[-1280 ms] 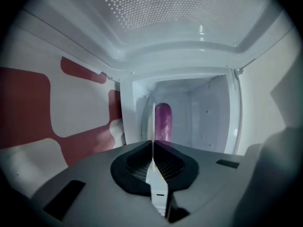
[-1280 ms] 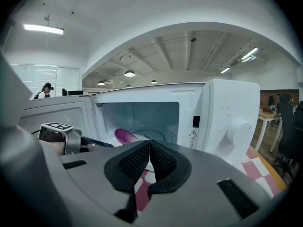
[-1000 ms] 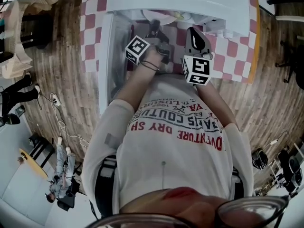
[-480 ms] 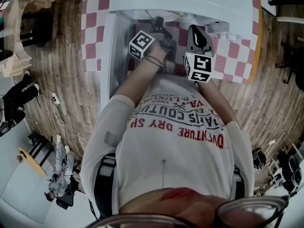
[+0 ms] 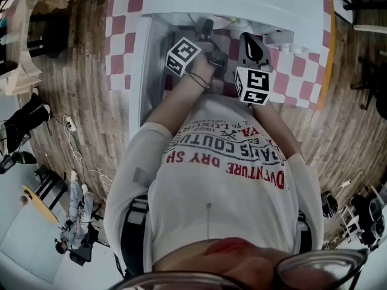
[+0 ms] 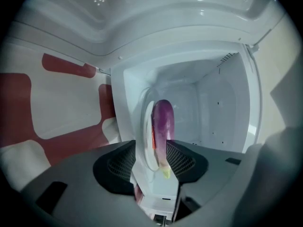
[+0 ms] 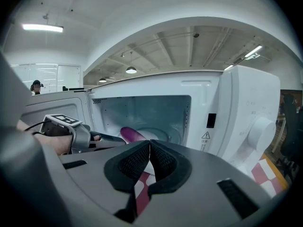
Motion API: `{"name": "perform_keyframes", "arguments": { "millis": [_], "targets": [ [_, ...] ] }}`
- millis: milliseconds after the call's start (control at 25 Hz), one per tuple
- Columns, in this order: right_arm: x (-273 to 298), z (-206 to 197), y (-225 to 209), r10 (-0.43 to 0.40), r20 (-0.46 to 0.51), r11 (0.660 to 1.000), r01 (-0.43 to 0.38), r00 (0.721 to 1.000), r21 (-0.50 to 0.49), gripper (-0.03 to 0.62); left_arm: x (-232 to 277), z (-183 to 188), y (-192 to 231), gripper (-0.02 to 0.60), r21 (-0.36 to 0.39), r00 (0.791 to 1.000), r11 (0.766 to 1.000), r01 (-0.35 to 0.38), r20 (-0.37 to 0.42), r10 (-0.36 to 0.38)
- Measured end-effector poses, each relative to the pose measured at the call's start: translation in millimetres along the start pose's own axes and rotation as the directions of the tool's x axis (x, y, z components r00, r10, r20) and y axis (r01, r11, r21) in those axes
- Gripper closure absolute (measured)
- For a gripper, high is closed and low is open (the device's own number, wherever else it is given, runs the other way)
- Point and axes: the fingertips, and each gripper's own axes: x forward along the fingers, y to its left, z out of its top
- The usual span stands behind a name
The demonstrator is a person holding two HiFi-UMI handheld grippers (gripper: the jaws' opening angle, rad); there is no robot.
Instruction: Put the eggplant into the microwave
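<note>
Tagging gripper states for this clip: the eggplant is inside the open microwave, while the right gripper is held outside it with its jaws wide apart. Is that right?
Not quite. The right gripper is held outside the open microwave, but its jaws are closed together with nothing between them, as the right gripper view shows. The eggplant is inside the microwave, as stated.

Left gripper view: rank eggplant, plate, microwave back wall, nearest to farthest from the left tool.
1. eggplant: between the left tool's jaws, which have just been opening.
2. plate: against the eggplant's left side; its near rim is almost as close.
3. back wall: deep inside, behind both.
</note>
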Motion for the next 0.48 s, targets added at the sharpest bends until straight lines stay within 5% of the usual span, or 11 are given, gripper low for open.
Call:
{"name": "perform_keyframes", "arguments": {
  "millis": [480],
  "targets": [
    [-20, -4, -1, -0.011, 0.004, 1.000, 0.011, 1.000, 0.001, 0.568, -21, -10, -13, 0.371, 0.067, 0.999, 0.997, 0.023, -0.023, -0.022]
  ]
}}
